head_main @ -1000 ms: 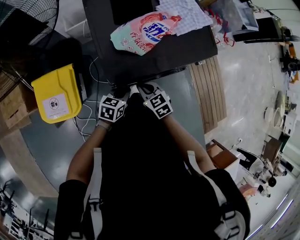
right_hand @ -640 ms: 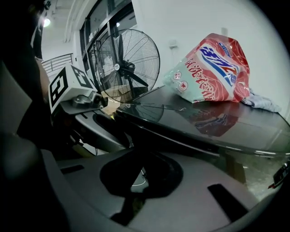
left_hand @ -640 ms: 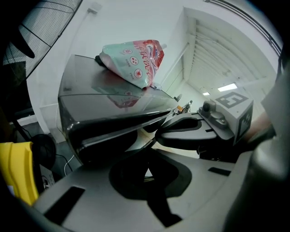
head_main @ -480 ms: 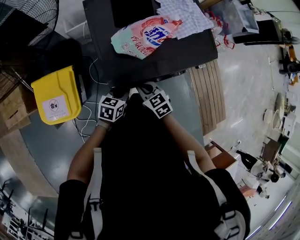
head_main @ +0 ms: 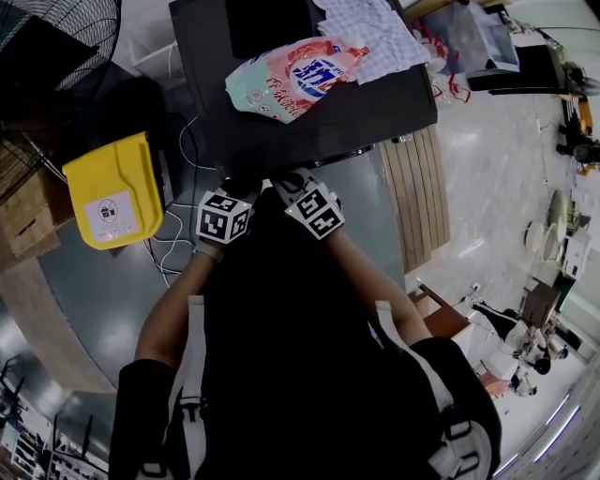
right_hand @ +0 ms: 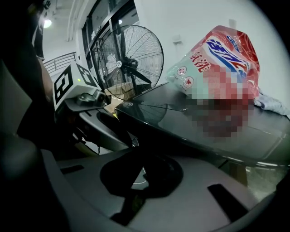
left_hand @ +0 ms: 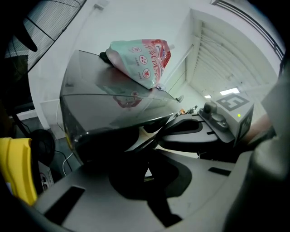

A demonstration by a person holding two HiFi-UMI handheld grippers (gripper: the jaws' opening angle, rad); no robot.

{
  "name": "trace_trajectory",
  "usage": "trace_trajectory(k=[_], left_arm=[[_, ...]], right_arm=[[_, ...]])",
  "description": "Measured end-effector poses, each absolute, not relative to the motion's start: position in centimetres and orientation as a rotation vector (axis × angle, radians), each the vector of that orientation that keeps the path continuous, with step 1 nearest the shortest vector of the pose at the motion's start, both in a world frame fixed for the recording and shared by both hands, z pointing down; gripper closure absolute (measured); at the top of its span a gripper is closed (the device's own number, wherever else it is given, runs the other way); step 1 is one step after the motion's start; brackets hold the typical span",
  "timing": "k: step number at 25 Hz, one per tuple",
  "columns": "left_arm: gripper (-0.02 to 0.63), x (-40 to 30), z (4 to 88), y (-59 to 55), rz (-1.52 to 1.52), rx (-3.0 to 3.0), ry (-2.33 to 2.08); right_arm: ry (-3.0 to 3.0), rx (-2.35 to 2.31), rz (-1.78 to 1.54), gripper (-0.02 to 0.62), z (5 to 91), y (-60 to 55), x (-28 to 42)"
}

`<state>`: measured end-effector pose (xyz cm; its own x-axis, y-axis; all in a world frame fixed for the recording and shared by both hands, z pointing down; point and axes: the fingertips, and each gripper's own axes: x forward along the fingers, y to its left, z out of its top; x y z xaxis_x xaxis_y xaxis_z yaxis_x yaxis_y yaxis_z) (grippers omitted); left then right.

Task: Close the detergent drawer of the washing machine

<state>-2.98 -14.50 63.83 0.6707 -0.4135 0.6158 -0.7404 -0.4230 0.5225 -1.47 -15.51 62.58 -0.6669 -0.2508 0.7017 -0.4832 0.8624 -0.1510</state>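
Blue Chinese characters on detergent bag, illegible, white label on yellow bin

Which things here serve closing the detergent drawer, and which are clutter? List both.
Job: washer; left gripper and right gripper, both shut, at its front edge. The drawer itself is hidden.
Clutter: detergent bag, cloth, yellow bin, fan, cables.

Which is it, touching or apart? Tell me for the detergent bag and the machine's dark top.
Touching. In the left gripper view the detergent bag lies on the dark top, its reflection meeting it.
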Motion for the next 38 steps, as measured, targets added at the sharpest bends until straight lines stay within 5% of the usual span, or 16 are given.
trace_trajectory(k=[20, 38], left_arm=[[0.597, -5.9, 59.2, -13.6, 0.435, 2.149, -0.894], [0.597, -9.4, 43.2, -15.6, 0.211, 2.445, -1.028]], right_arm=[[-2.413, 0.751, 0.595, 0.580, 57.0, -14.3, -1.4], [-2.588, 1.036, 0.418, 0.579, 40.8, -14.3, 1.5]])
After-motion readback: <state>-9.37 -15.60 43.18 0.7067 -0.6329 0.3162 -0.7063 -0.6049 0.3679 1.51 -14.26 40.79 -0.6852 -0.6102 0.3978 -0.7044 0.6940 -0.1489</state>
